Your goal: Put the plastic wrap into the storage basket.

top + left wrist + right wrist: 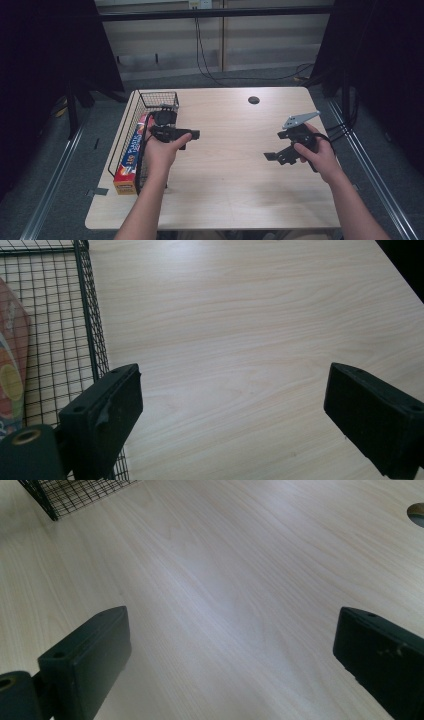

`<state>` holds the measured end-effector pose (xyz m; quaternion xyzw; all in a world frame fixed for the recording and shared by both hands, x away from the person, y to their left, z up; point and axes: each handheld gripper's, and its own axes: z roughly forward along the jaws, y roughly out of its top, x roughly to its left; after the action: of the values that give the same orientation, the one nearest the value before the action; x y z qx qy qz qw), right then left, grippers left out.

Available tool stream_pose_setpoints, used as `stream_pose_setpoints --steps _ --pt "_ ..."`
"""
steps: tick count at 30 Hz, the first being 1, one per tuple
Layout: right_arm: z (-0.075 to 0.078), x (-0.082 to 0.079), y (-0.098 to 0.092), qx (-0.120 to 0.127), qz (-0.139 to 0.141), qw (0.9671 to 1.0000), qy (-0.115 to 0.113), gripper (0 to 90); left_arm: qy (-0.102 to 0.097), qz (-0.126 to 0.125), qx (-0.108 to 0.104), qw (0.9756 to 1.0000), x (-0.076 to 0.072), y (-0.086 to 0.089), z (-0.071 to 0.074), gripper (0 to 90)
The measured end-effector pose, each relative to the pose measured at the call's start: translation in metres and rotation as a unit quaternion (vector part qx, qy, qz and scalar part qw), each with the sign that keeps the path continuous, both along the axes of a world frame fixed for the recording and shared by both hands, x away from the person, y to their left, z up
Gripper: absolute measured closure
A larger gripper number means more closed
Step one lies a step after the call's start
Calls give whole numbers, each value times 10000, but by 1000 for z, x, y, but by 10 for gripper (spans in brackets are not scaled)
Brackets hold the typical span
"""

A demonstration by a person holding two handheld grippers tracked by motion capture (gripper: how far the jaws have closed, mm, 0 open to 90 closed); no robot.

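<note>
Currently left gripper jaws released, nothing between, wire basket just beside; foil box inside basket. Right gripper jaws released over bare counter.

Bare-armed person; each black claw has blocky jaws, the right one carrying a grey three-cornered plate.

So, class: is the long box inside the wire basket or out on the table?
Inside. The box lies flat within the wire basket, its walls around it, at the table's left edge.
</note>
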<state>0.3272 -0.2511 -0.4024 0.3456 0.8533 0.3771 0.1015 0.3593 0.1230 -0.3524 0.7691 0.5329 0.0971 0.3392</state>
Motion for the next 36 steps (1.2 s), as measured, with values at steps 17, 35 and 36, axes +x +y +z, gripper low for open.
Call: stream_pose_setpoints --steps 17,35,36 --pt "-2 1 0 0 1 10000 8 19 93 -222 -64 9997 -6 -17 -18 97" --pt "-2 2 0 -17 3 10000 -3 19 57 -405 -128 9991 -19 -37 -40 105" --pt "-2 2 0 0 2 10000 2 19 43 -418 -107 9991 -20 -38 -41 105"
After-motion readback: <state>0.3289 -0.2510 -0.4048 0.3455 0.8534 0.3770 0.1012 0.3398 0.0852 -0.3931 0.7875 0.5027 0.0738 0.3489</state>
